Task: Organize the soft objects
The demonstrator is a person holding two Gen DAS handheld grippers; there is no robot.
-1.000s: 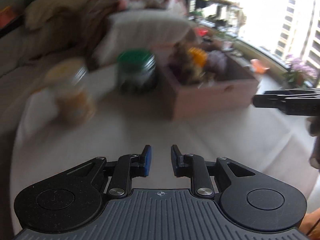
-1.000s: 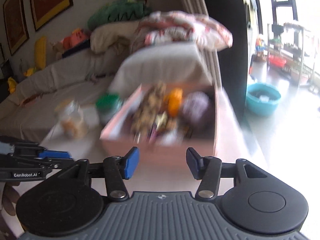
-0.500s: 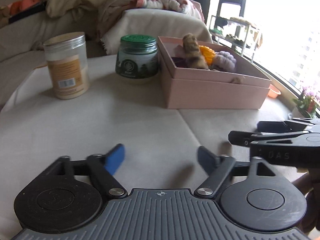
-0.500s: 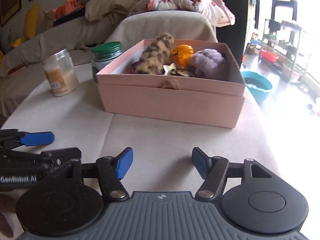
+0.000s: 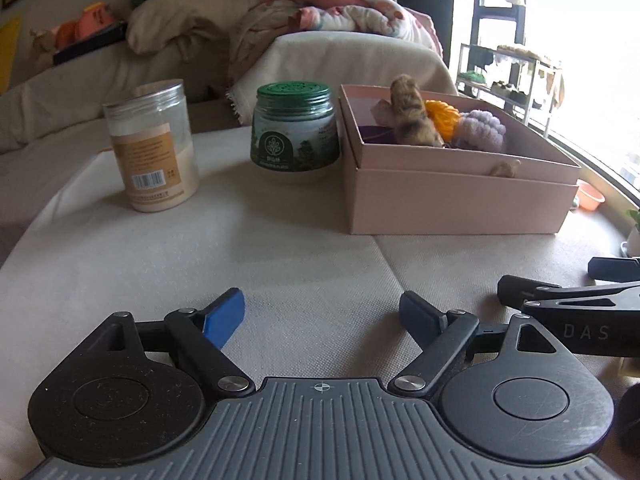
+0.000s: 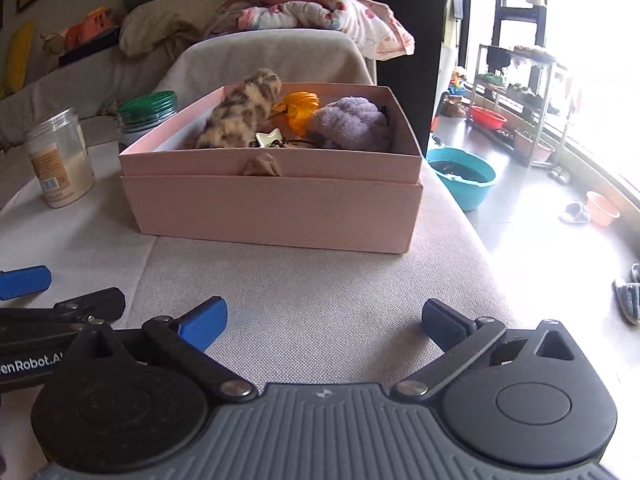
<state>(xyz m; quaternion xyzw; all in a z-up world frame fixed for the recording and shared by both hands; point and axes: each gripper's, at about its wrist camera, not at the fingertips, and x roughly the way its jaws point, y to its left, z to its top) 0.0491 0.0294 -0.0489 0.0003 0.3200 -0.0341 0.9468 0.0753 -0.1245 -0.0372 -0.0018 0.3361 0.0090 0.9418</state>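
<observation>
A pink open box (image 6: 272,212) stands on the cloth-covered table (image 6: 320,280). In it lie a leopard-spotted plush (image 6: 240,116), an orange soft piece (image 6: 300,108) and a fluffy purple one (image 6: 352,124). The box (image 5: 460,204) also shows in the left wrist view, to the right. My left gripper (image 5: 322,308) hangs low over bare cloth, open wide, nothing between its pads. My right gripper (image 6: 324,316) sits in front of the box, apart from it, its jaws opening with nothing between them. The two grippers are side by side; the right gripper's fingers (image 5: 520,292) show at the edge.
A clear jar with a tan label (image 5: 154,148) and a green-lidded jar (image 5: 294,128) stand left of the box. A sofa with pillows and a blanket (image 5: 340,20) is behind. The table's right edge drops to a floor with a blue basin (image 6: 464,178).
Both grippers' jaws have spread from narrow to wide. Both grippers have sunk toward the table, and the box has come to sit higher in both views.
</observation>
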